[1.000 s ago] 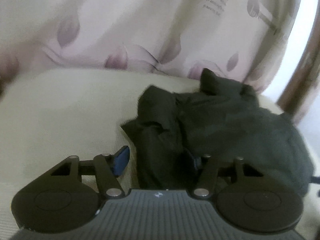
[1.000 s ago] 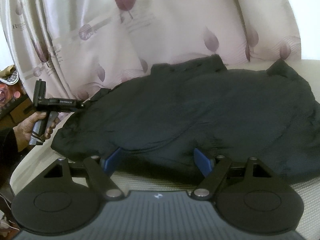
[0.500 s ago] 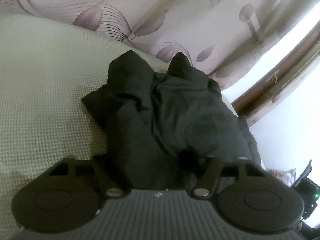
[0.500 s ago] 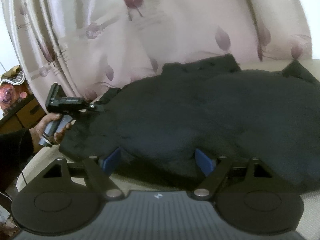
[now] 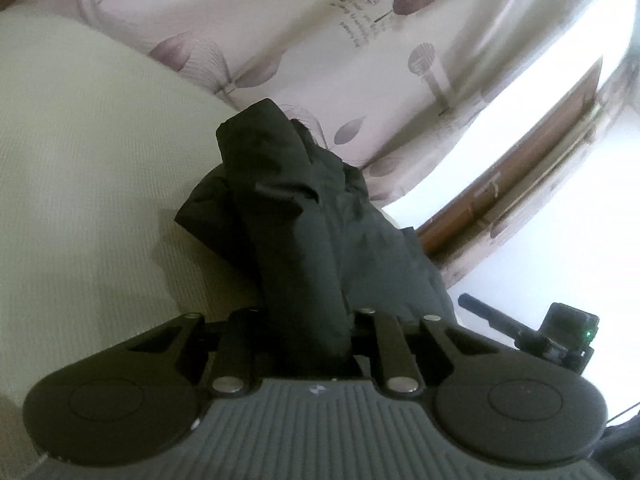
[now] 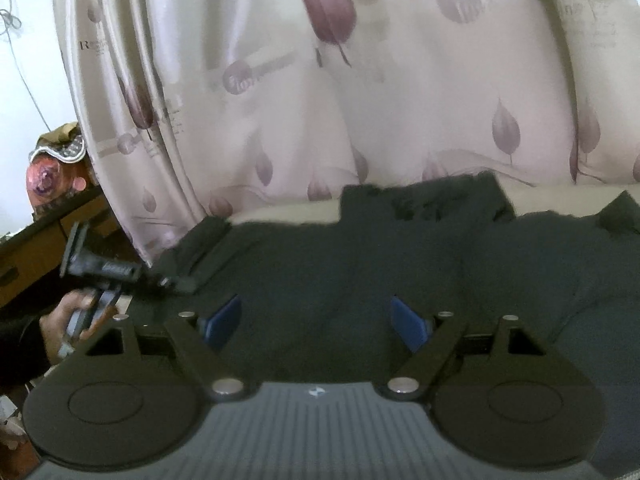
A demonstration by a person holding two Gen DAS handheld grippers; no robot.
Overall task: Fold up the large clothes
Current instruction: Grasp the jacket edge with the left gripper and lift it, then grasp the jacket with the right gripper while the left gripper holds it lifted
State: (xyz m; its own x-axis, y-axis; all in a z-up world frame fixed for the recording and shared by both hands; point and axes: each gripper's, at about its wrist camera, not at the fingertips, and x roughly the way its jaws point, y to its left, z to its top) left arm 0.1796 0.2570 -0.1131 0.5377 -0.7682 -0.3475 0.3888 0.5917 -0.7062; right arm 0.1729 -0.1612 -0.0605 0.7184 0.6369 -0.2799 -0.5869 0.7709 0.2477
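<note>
On the pale cream woven bed cover (image 5: 88, 184) lies the large black fabric garment (image 6: 400, 264), spread wide across the near part of the bed in my right wrist view, with its far edge close to the cream curtain printed with purple leaves (image 6: 360, 100).

My left gripper (image 5: 308, 328) has just been closing its fingers, and a thick bunched fold of the black garment (image 5: 304, 248) now sits pinched between them, rising away from the fingers toward the curtain (image 5: 320, 40). In my right wrist view that same left gripper (image 6: 176, 282) shows at the left edge of the garment, held by my left hand (image 6: 68, 320).

My right gripper (image 6: 316, 320) has its 2 blue-padded fingers (image 6: 224, 318) spread wide apart just over the near part of the garment, with nothing pinched between them.

At far left stands a brown wooden cabinet (image 6: 36, 256).
</note>
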